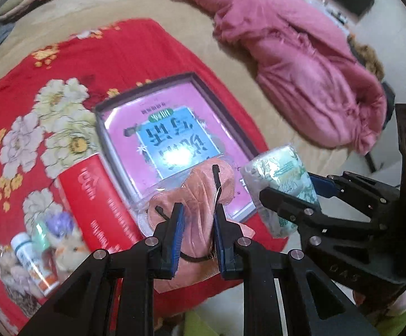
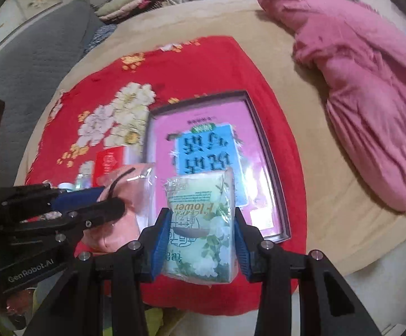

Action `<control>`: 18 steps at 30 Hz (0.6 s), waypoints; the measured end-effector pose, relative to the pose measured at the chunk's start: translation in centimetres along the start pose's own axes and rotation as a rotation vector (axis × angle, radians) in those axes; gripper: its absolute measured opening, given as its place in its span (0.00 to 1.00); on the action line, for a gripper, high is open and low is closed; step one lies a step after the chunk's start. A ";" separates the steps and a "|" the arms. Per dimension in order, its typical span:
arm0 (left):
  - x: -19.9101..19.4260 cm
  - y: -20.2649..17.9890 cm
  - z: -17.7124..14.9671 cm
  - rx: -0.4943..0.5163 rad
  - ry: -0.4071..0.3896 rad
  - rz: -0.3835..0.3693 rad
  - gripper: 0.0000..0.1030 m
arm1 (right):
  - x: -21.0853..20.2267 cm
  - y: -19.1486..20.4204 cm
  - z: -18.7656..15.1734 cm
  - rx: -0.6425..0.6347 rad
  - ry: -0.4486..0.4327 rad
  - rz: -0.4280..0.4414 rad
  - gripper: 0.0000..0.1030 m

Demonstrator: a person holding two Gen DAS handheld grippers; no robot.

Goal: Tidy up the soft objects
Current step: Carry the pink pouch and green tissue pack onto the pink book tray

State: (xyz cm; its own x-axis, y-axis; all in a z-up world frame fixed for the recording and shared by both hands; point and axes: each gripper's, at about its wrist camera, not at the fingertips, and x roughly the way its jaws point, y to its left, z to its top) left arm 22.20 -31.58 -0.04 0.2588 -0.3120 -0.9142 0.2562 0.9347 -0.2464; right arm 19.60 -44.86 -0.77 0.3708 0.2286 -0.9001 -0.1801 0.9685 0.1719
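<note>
My left gripper [image 1: 196, 235] pinches the bagged masks [image 1: 194, 196]; my right gripper [image 2: 201, 240] squeezes the tissue pack [image 2: 203, 224]. I hold both over the box's [image 2: 270, 151] near edge, box at twelve o'clock, probably to drop them in together.

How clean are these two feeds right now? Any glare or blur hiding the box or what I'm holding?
Left wrist view: a white glare patch sits on the box lining, and the small bottles at lower left are smeared; the mask pack in the left hand-held gripper reads clearly. Right wrist view: the tissue pack in the right hand-held gripper is sharp; fisheye bends the bed edges, and the pink quilt is soft.
</note>
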 end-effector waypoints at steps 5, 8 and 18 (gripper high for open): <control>4.3 -1.0 1.8 0.027 0.070 0.032 0.21 | 3.3 -3.4 -0.2 0.075 0.034 0.007 0.41; 6.4 -1.3 2.0 0.041 0.099 0.046 0.21 | 4.8 -4.7 -0.4 0.099 0.059 0.015 0.41; 10.0 -0.6 1.5 0.030 0.145 0.056 0.24 | 8.8 -5.8 -0.2 0.109 0.119 0.002 0.41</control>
State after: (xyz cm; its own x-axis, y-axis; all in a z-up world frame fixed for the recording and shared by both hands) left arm 26.07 -35.59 -8.57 0.1364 -0.2296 -0.9637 0.2733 0.9437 -0.1862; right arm 23.74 -48.50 -9.76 0.2588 0.2234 -0.9397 -0.0784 0.9745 0.2101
